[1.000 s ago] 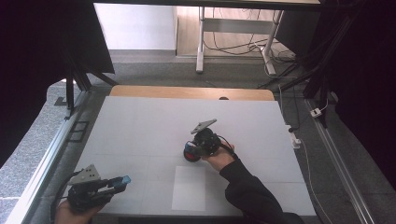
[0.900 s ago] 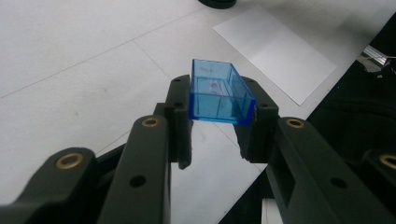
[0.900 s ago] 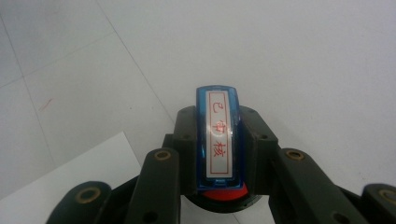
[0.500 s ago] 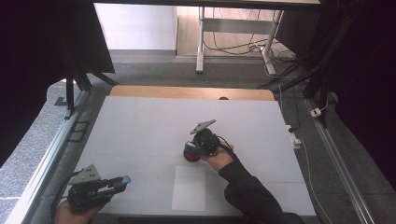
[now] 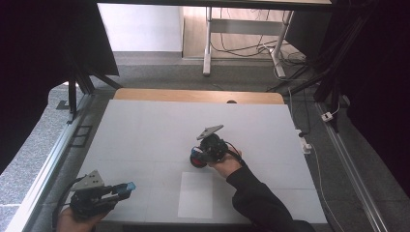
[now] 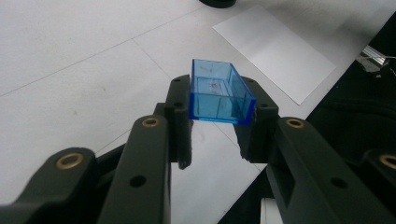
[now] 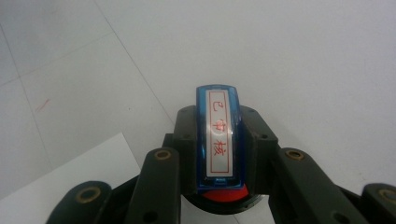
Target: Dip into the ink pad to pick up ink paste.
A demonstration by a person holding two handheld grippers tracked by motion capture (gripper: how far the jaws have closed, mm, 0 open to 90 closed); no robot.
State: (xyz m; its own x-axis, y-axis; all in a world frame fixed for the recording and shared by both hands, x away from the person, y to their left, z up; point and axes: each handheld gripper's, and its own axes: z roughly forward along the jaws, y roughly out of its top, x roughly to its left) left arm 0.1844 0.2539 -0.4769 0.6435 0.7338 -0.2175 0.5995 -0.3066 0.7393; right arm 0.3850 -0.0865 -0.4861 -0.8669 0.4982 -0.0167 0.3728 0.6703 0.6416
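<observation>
Stamp (image 7: 218,140) clamped between right gripper (image 7: 219,144) jaws.

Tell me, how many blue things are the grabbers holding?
2. A clear blue cap sits between the left gripper fingers. A blue stamp with red characters sits between the right gripper fingers, mid-table.

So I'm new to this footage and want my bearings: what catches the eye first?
The left gripper, near the table's front left corner, clamps a clear blue cap. The right gripper, mid-table, grips a blue stamp with red characters on its label. A white sheet of paper lies between them at the front edge.
</observation>
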